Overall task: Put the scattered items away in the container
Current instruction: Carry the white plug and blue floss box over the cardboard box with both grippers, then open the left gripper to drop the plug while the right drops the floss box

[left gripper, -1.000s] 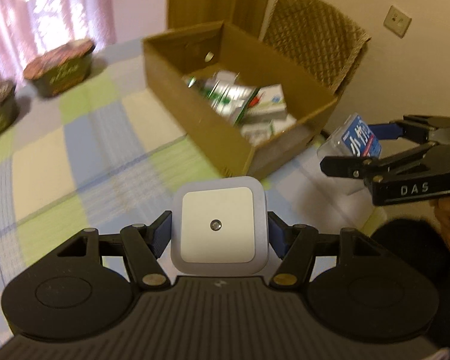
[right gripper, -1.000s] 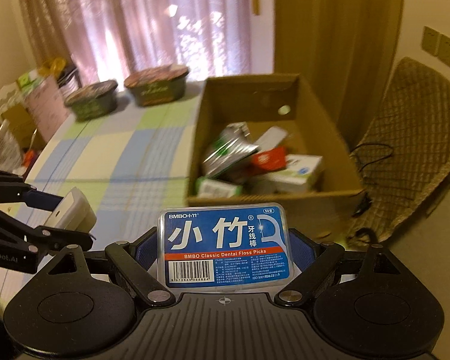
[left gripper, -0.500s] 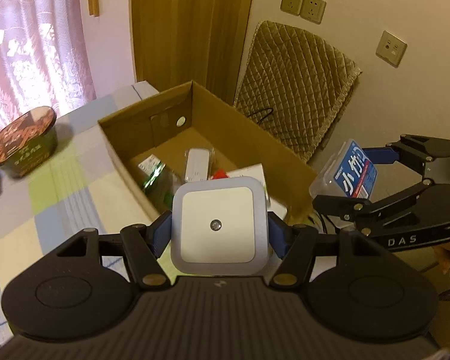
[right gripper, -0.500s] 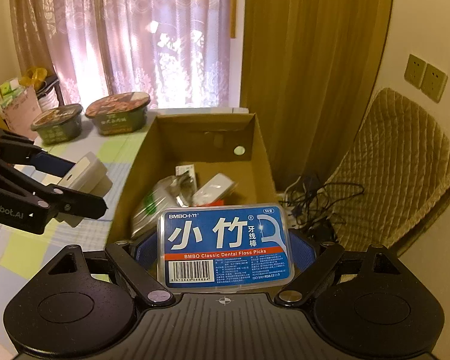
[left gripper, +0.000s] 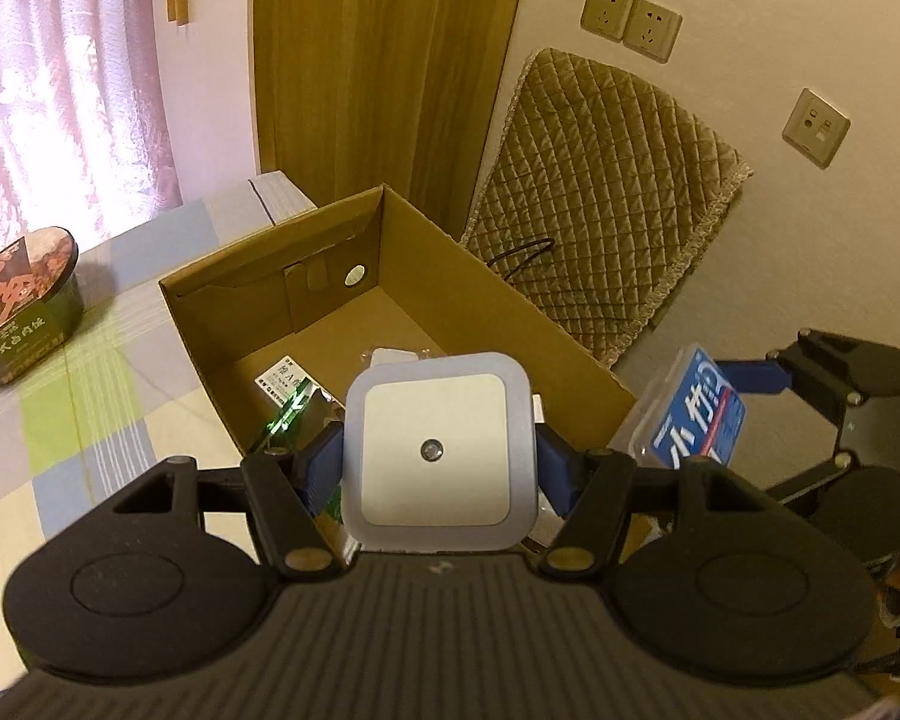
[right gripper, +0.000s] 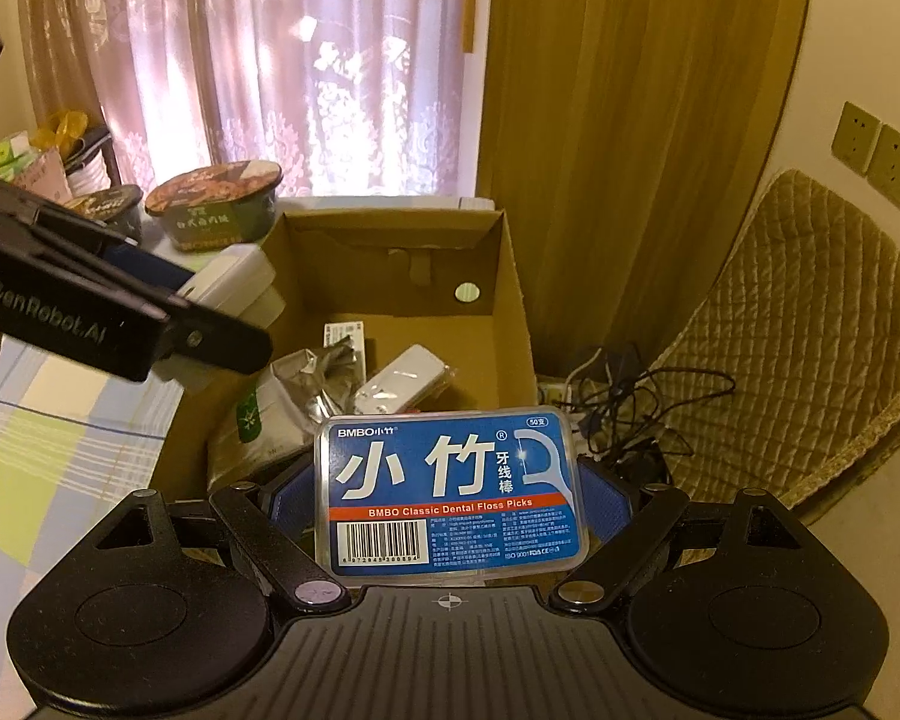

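On the checked desk [left gripper: 78,420] the cardboard box [left gripper: 510,324] is overhung by jaws clenched on a night light [left gripper: 438,450] and floss-pick case [right gripper: 450,492], which could collide if released together.

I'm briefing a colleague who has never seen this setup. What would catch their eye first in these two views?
Probably the blue dental floss pick box, clamped in the right gripper just in front of its camera, above the near end of the open cardboard box. Next, the white square night light held in the left gripper over the same box, which already holds a foil pouch and other small packages.
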`<state>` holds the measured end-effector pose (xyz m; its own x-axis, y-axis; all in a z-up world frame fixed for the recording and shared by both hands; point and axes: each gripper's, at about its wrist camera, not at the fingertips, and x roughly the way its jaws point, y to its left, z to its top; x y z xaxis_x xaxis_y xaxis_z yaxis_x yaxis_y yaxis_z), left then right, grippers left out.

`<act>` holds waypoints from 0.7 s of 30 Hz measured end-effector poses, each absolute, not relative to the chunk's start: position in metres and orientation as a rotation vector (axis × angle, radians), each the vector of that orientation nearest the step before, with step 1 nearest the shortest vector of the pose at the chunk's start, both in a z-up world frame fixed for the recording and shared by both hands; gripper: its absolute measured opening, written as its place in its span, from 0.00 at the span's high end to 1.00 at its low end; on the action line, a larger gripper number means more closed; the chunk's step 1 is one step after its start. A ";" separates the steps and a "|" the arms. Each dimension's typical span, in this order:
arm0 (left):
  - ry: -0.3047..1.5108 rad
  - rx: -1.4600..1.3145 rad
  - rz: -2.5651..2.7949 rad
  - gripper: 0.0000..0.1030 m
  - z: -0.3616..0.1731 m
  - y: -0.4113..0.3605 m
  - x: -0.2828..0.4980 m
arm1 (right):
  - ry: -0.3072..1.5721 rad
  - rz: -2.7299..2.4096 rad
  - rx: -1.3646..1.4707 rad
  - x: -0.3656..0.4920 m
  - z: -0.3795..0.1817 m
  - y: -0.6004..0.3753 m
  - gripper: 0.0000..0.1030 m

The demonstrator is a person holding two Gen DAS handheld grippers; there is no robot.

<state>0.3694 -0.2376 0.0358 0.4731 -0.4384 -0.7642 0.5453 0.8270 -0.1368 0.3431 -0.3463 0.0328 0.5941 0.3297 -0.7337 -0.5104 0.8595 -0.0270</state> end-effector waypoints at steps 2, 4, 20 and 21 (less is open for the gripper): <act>0.897 0.127 -0.604 0.41 0.033 -0.239 0.372 | 0.803 0.496 -0.248 0.344 0.030 -0.345 0.13; 0.901 0.124 -0.606 0.41 0.031 -0.240 0.374 | 0.807 0.498 -0.249 0.345 0.028 -0.344 0.13; 0.893 0.096 -0.581 0.41 0.020 -0.246 0.395 | 0.820 0.494 -0.262 0.356 0.020 -0.340 0.13; 0.883 0.090 -0.579 0.40 0.020 -0.246 0.396 | 0.821 0.494 -0.263 0.356 0.020 -0.339 0.13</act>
